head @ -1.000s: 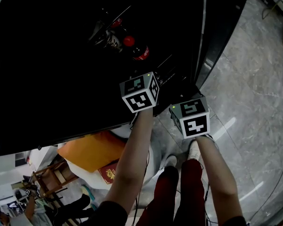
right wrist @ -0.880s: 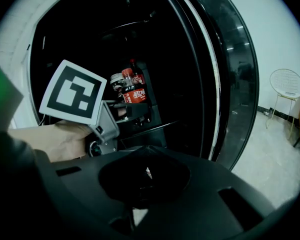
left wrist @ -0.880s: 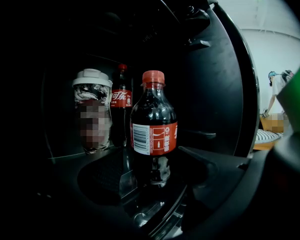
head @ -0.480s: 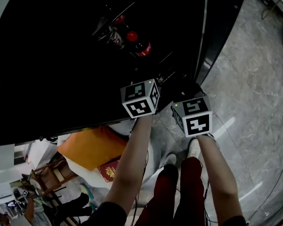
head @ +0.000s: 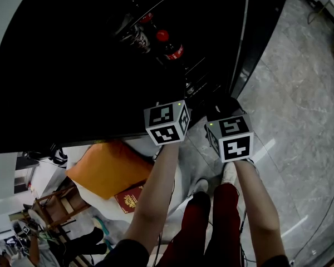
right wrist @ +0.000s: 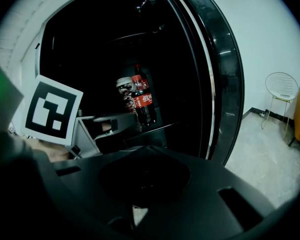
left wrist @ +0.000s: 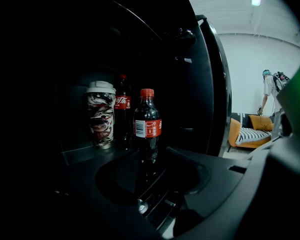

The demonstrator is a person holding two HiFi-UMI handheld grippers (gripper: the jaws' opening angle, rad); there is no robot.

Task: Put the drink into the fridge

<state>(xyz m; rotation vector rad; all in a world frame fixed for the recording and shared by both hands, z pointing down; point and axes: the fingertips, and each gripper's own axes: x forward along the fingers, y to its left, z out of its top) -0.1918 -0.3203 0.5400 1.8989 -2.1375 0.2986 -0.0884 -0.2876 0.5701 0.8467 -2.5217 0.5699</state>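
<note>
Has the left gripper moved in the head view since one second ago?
Yes. The left gripper has drawn back toward the person, away from the cola bottle standing on the fridge shelf. Its jaws are closing, with nothing between them.

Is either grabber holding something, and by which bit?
Nothing. The left gripper, jaws closing, is empty; the cola bottle stands free on the fridge shelf. The right gripper is shut, empty.
</note>
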